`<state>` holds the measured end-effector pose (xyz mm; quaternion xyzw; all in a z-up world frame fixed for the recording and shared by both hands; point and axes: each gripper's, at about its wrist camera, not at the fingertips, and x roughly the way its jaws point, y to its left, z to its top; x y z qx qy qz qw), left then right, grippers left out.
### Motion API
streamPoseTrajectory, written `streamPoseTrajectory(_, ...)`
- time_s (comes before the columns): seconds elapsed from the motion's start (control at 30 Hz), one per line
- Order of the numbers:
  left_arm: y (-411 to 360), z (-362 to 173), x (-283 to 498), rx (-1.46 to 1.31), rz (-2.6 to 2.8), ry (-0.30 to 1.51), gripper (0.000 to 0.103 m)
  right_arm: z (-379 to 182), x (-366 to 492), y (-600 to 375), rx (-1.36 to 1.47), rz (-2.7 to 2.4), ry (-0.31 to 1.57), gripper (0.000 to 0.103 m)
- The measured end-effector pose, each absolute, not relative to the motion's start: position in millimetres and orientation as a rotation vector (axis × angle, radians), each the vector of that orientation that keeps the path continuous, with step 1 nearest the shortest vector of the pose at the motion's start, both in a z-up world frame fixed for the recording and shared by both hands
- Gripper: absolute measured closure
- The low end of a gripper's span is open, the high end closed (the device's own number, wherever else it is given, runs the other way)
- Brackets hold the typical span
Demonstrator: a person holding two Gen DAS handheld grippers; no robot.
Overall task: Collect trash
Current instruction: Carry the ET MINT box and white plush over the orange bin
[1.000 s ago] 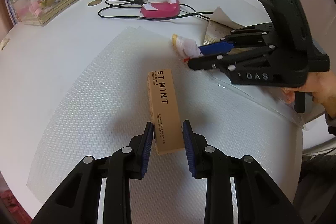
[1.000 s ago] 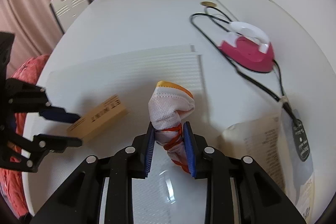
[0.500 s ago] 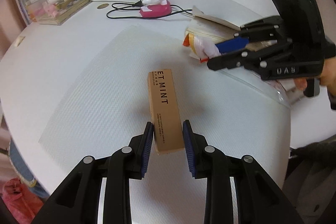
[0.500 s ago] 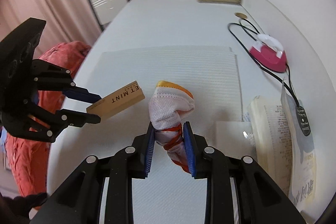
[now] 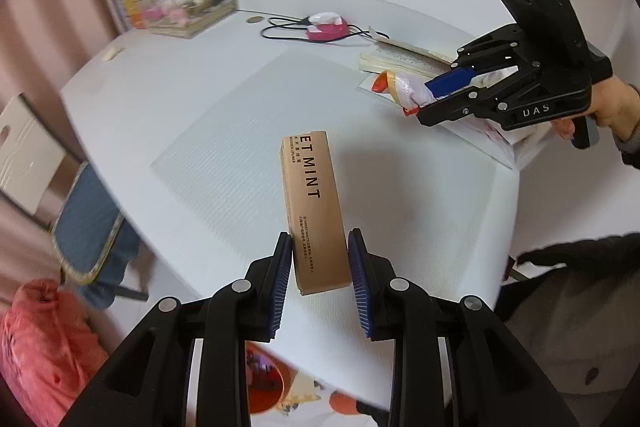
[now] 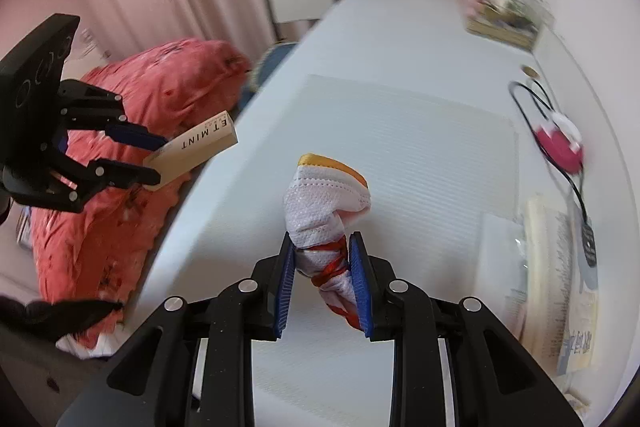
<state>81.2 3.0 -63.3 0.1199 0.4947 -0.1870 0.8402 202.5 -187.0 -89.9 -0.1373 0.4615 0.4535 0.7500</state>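
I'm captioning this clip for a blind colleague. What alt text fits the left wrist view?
The left hand-held gripper clamps a tan carton printed "ET MINT" above a white table. At right, a hand holds the right hand-held gripper, shut on a crumpled white mask.
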Motion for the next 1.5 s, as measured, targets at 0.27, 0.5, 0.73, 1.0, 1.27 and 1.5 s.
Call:
streamPoseTrajectory(0.27, 42.9, -49.0, 14.6, 0.203, -0.245, 1.052, 0.072, -61.1, 157.7, -140.9, -0.344, 1.168, 0.966, 0.076)
streamPoseTrajectory(0.5, 79.1, -49.7, -28.1, 0.109, -0.114, 1.052, 0.072, -49.8, 117.9, -72.1, -0.413, 1.33, 0.938, 0.076)
streamPoseTrajectory(0.73, 117.4, -57.2, -56.5, 0.033, -0.038, 1.063, 0.072, -53.7, 82.9, 11.7, -0.503, 1.467, 0.931, 0.076)
streamPoseTrajectory(1.0, 168.9, -81.2, -64.0, -0.041, -0.012, 1.097, 0.072, -75.8, 54.8, 106.6, -0.551, 1.543, 0.954, 0.076)
streamPoseTrajectory(1.27, 221.1, -127.8, -62.9, -0.066, -0.033, 1.173, 0.072, -122.9, 41.4, 178.4, -0.708, 1.531, 0.92, 0.076)
streamPoseTrajectory(1.5, 253.6, -171.3, -55.8, -0.085, -0.07, 1.234, 0.072, -170.3, 41.0, 217.7, -0.804, 1.516, 0.933, 0.076)
